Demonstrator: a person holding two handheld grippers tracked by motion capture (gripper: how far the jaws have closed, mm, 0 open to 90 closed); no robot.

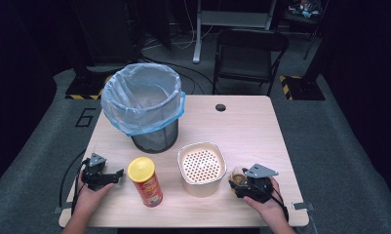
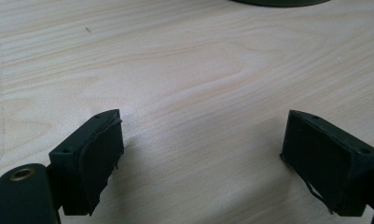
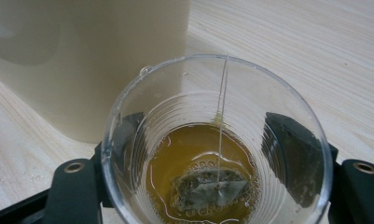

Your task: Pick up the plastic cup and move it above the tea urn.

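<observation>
While one cup point(image 3: 217, 154) sits gripped — one teabag point(image 3: 208, 189) inside.

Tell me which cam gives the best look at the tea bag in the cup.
The right gripper view: it looks straight down into the clear cup, so the tea bag lies plain in the amber tea, its string running up to the rim. The high view gives the cup small at the right tongs, bag too small to tell.

Floor mat point(image 1: 61, 119) left of the tabletop: large "6". Red can point(image 1: 147, 184) label too blurred to read.
</observation>
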